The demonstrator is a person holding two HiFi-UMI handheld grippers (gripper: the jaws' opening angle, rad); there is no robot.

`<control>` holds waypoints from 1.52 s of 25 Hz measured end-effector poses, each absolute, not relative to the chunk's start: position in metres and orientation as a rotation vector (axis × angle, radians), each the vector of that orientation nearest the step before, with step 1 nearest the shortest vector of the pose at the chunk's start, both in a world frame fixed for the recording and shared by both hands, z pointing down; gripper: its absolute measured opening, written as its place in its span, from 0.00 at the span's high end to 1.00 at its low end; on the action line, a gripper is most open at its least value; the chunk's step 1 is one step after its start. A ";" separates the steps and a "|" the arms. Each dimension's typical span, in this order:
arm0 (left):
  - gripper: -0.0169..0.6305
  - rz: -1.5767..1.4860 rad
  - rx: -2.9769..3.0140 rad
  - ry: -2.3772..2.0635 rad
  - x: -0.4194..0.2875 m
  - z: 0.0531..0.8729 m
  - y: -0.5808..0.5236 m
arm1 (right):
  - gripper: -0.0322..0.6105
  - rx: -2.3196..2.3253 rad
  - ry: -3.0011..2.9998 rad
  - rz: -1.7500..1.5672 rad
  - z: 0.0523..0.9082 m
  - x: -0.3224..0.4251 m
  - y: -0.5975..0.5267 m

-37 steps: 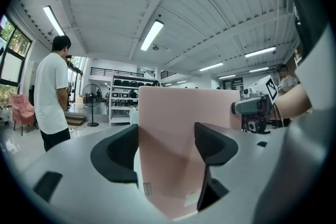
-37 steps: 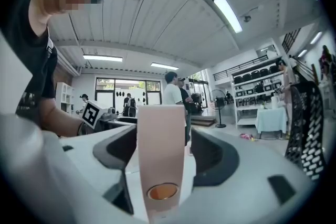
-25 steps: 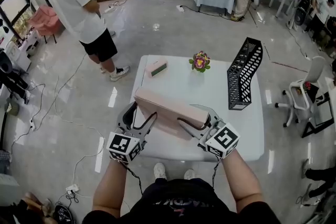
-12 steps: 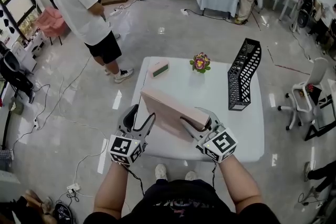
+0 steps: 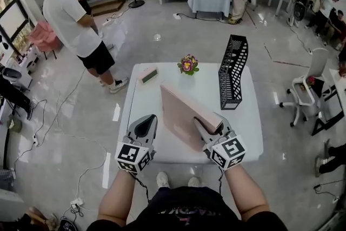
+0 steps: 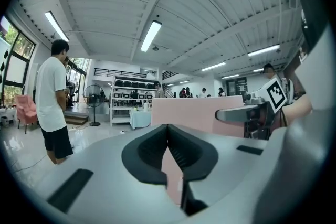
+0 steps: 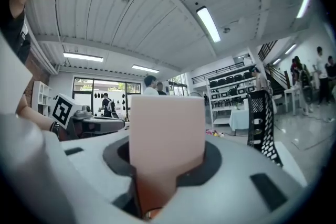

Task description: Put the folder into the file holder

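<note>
Over the near half of the tabletop (image 5: 151,100), the head view shows the pink folder (image 5: 186,115) lifted and standing on edge, pinched at its near end by the right gripper (image 5: 209,128). The left gripper (image 5: 144,128) hangs just beside it, not touching it. The black mesh file holder (image 5: 232,73) stands well apart at the far right and looks empty. By my reckoning the pick-up is done; carrying the folder across and sliding it into a slot are left. No writing is readable; the cubes carry only square black-and-white markers.

Left gripper view: the left gripper (image 6: 168,136) is pressed together on nothing, with the folder (image 6: 194,113) beyond it.

Right gripper view: the right gripper (image 7: 164,168) has just been closing its jaws, and the folder (image 7: 167,131) sits clamped between them. The file holder (image 7: 265,123) lies ahead to the right. No label shows on the folder.
</note>
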State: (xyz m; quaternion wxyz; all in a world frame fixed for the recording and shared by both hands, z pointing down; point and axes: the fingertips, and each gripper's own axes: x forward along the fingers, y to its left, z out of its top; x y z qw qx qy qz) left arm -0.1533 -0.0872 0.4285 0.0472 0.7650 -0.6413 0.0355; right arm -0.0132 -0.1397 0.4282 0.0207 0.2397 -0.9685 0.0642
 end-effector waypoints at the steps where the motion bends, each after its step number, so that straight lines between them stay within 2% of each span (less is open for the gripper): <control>1: 0.97 0.107 2.344 -1.941 -0.142 0.429 -0.090 | 0.72 0.762 -2.996 0.196 0.428 -0.003 -0.140; 13: 0.97 0.108 2.579 -1.613 0.015 0.430 -0.134 | 0.72 1.057 -2.900 0.180 0.424 0.132 -0.148; 20: 0.97 0.118 2.702 -1.395 0.079 0.432 -0.147 | 0.72 1.267 -2.828 0.201 0.426 0.189 -0.142; 28: 0.97 0.106 2.781 -1.177 0.112 0.434 -0.154 | 0.72 1.549 -2.706 0.242 0.424 0.227 -0.130; 38: 0.97 0.074 2.839 -1.031 0.103 0.422 -0.161 | 0.73 1.807 -2.573 0.205 0.395 0.230 -0.119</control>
